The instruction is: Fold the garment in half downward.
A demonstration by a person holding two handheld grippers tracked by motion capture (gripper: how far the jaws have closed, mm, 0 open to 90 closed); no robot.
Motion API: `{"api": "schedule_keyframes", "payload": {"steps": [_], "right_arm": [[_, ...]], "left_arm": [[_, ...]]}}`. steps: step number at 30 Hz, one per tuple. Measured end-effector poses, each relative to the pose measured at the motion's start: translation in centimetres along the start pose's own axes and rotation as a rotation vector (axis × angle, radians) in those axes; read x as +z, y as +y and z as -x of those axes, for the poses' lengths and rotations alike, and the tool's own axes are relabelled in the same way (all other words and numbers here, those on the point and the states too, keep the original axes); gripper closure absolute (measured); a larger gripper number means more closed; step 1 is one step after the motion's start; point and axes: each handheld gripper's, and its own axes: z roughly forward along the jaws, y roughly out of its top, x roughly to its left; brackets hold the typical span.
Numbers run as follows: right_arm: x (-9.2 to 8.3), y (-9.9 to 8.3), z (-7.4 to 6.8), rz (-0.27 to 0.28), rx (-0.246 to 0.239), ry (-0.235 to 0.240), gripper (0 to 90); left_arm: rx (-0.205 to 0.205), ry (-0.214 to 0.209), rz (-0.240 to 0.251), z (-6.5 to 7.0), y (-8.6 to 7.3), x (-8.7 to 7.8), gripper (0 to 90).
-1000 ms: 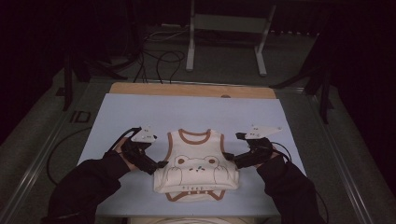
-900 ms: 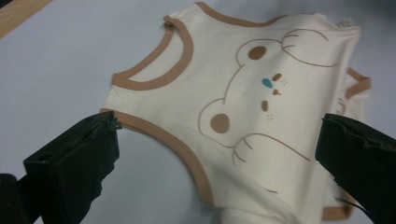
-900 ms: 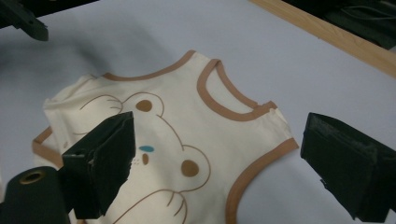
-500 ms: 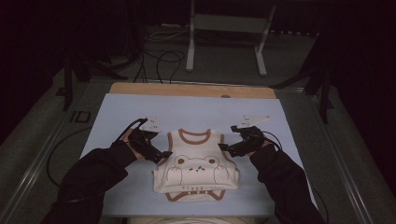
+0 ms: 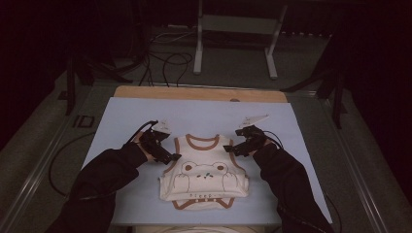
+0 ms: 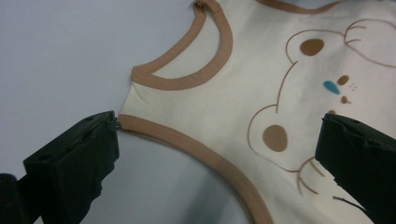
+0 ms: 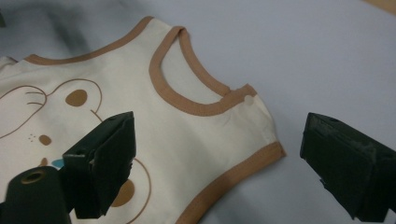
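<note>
Flat on the mat [image 5: 121, 116] near the front edge: vest [image 5: 204, 172], front up. Moved up since a second ago, from mid-sides to shoulder corners: left gripper [image 5: 171, 158] and right gripper [image 5: 232, 149], both gaping wide, holding nothing. Probably about to pinch both shoulders.

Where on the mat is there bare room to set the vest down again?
Bare blue mat lies between the vest collar and the wooden strip. Crowded beside each shoulder: left gripper, right gripper, both open.

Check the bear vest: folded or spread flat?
Spread flat: the vest lies face up on the table, both shoulders and hem showing, bear print unbroken.
</note>
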Motion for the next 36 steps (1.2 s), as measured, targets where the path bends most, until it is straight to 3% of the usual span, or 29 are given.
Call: {"api": "schedule_keyframes", "payload": {"steps": [1,3,8,15,16,18,26,31,33,36], "right_arm": [[0.5,-0.2,0.4,-0.023,0.007,-0.001,10.5],[1.0,-0.4,0.6,-0.031,0.004,0.004,10.5],[1.8,-0.5,1.2,-0.039,0.026,0.012,10.6],[2.8,-1.0,2.3,-0.074,0.012,-0.039,19.9],[2.8,-1.0,2.5,-0.076,0.018,-0.047,21.5],[3.1,-1.2,2.9,-0.081,0.028,-0.047,22.9],[4.2,-1.3,3.3,-0.137,-0.012,-0.079,31.9],[4.7,-1.0,3.2,-0.145,-0.023,-0.08,36.6],[4.8,-0.8,3.1,-0.152,-0.042,-0.082,38.1],[5.1,-0.5,3.0,-0.165,-0.054,-0.083,40.0]], "left_arm": [[-0.004,0.001,-0.008,-0.2,0.0,0.2,0.2],[0.008,0.009,-0.018,-0.3,-0.1,0.7,0.3],[-0.005,0.02,-0.013,-1.2,-0.2,1.8,2.3],[-0.027,0.044,-0.023,-2.7,0.0,3.2,5.7],[-0.015,0.052,-0.032,-2.9,0.0,3.4,6.2],[-0.026,0.053,-0.035,-3.2,-0.1,3.8,7.0],[-0.039,0.085,-0.012,-4.1,0.2,5.1,16.0],[-0.023,0.092,-0.024,-4.2,0.4,5.9,20.8],[-0.01,0.115,-0.035,-4.2,0.5,6.2,23.1],[-0.01,0.099,-0.064,-4.3,0.5,6.8,25.8]]}}
